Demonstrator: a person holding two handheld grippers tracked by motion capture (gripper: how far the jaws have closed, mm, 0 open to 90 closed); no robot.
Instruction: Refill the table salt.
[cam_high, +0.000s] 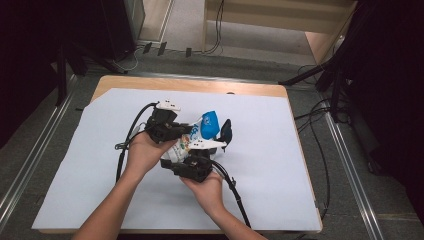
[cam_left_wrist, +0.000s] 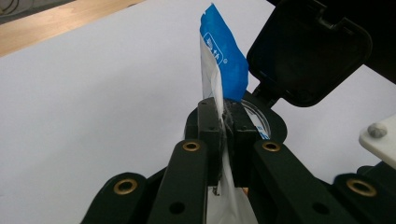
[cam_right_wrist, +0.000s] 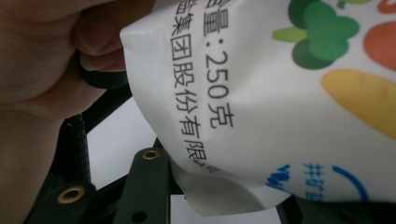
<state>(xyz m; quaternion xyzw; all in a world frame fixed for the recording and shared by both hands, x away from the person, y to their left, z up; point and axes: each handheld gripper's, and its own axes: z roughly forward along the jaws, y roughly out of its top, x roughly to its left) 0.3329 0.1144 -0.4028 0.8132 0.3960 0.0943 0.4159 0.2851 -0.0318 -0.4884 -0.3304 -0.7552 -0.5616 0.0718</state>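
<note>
A white pouch (cam_high: 199, 134) with a blue top, printed vegetables and black lettering is held above the table between both grippers. My left gripper (cam_high: 190, 131) is shut on the pouch's thin flattened edge (cam_left_wrist: 219, 93), its pads (cam_left_wrist: 210, 128) pinching the film just below the blue top (cam_left_wrist: 229, 63). A black flip lid (cam_left_wrist: 308, 51) on the pouch stands open beside a round spout ring (cam_left_wrist: 261, 119); the lid (cam_high: 226, 132) points right. My right gripper (cam_high: 189, 152) comes from below and is shut on the pouch's lower body (cam_right_wrist: 261, 93), which covers the gripper's (cam_right_wrist: 219, 205) jaws.
A white sheet (cam_high: 280, 165) covers the wooden table (cam_high: 190, 84). Cables (cam_high: 235, 192) trail from both grippers toward the person. The left hand (cam_right_wrist: 37, 70) is close to the pouch. Dark stands (cam_high: 340, 85) and cords lie off the table's right side.
</note>
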